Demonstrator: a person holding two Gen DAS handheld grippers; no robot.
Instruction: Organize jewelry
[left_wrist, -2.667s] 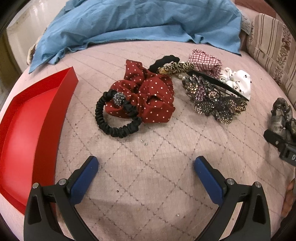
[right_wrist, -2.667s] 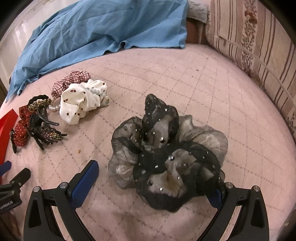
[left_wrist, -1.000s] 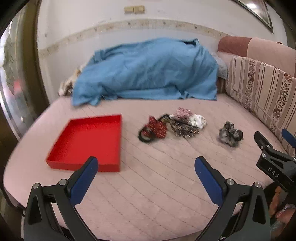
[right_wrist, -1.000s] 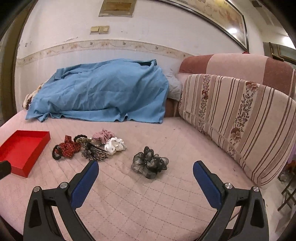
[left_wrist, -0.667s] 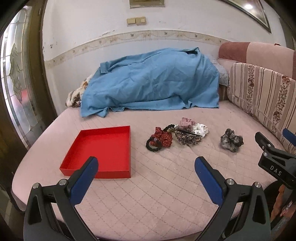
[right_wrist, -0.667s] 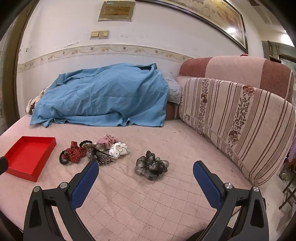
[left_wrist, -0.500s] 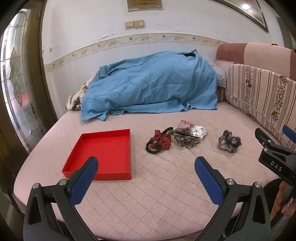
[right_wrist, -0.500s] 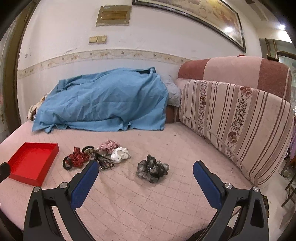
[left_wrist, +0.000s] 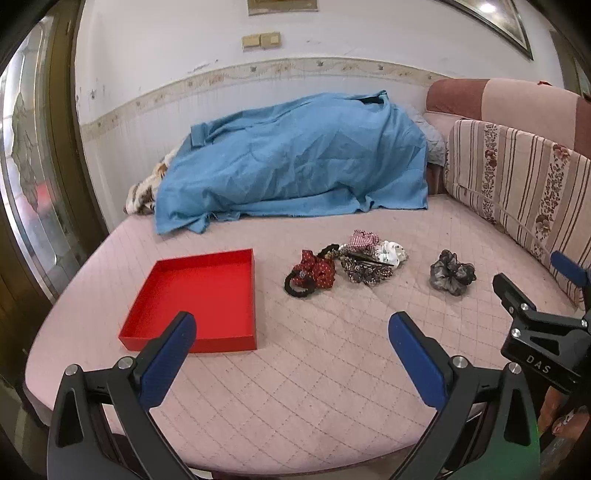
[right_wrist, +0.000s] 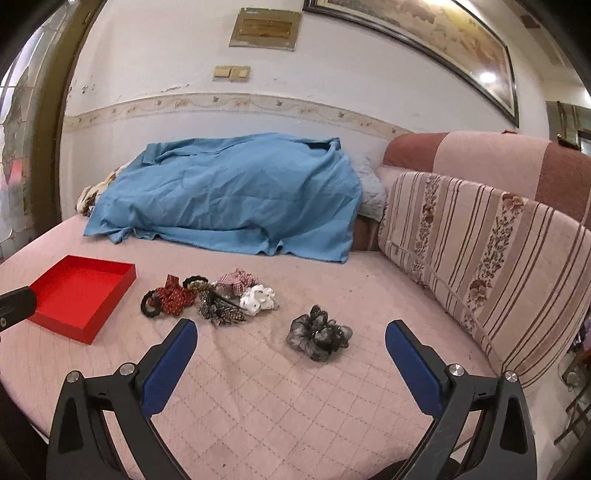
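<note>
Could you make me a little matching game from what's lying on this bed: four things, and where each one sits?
Things:
1. red tray
2. grey-black scrunchie
3. blue sheet
4. red polka-dot scrunchie

Places:
A. alone, nearest the striped cushion
B. at the left end of the cluster of hair accessories
C. heaped along the wall at the back
D. farthest left on the pink bedspread, nothing in it

Pairs: 1-D, 2-A, 3-C, 4-B

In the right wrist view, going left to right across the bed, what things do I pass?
Red tray → black hair tie → red polka-dot scrunchie → white scrunchie → grey-black sheer scrunchie → striped cushion.
</note>
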